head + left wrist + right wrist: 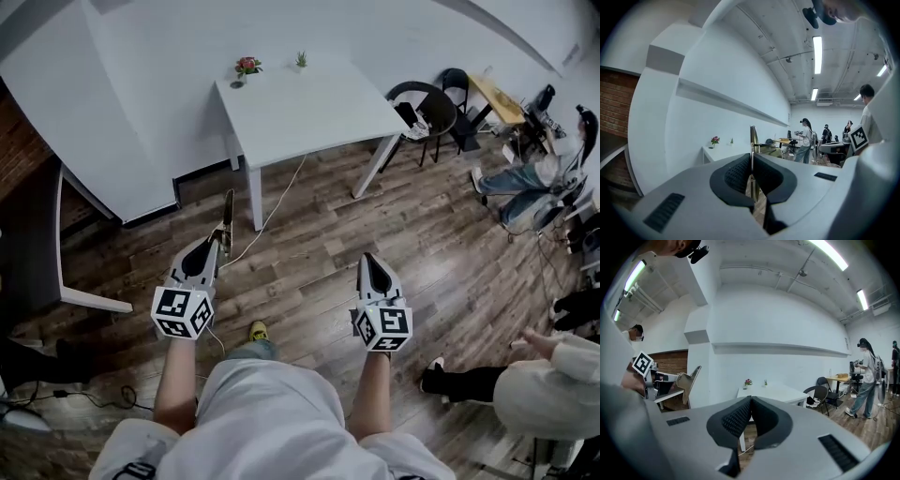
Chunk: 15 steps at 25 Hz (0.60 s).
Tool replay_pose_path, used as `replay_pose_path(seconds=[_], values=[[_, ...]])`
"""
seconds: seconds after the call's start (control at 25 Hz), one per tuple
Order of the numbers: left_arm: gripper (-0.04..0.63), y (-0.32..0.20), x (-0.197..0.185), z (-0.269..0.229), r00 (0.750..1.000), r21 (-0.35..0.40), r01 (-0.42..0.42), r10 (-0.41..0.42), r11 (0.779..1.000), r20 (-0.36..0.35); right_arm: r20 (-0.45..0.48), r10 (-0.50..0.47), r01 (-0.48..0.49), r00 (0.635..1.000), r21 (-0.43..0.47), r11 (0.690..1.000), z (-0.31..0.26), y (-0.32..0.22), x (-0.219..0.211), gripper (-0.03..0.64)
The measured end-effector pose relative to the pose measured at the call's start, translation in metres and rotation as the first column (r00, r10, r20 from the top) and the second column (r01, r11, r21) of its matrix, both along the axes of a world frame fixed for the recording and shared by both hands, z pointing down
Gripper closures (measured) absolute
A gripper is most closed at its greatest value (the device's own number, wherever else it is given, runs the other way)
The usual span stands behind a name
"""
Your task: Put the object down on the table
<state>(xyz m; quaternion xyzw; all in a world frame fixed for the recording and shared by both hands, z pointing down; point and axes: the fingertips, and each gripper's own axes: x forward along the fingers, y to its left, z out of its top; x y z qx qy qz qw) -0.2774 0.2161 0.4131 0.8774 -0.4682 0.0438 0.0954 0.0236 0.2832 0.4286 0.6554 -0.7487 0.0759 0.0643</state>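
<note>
My left gripper [221, 242] is shut on a thin flat tan piece [227, 217], held upright above the wooden floor. In the left gripper view the piece [753, 137] shows edge-on between the black pads [738, 174]. From the right gripper view it [692, 377] looks like a flat notched board at the left. My right gripper [373, 264] is shut with nothing in it, its pads [740, 417] meeting. The white table [309, 111] stands ahead, a step or so beyond both grippers, with a small flower pot [247, 67] and a tiny green plant [301, 60] at its far edge.
A white cable [272, 214] runs across the floor under the table. Black chairs [424, 111] and a yellow desk [495, 97] stand to the right. People [548, 173] are at the right edge, one [544, 386] close at lower right. A dark counter [37, 239] lies left.
</note>
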Motion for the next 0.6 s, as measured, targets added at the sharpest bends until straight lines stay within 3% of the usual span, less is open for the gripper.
replay_pose_path(seconds=[0.36, 0.6], values=[[0.569, -0.089, 0.002, 0.004, 0.999, -0.004, -0.050, 0.050, 0.999, -0.012, -0.012, 0.037, -0.037, 0.999, 0.010, 0.999, -0.003, -0.075, -0.005, 0.607], [0.569, -0.119, 0.008, 0.005, 0.998, -0.011, -0.067, 0.067, 0.998, -0.014, -0.024, 0.051, -0.051, 0.998, 0.009, 0.999, -0.008, -0.100, -0.001, 0.607]])
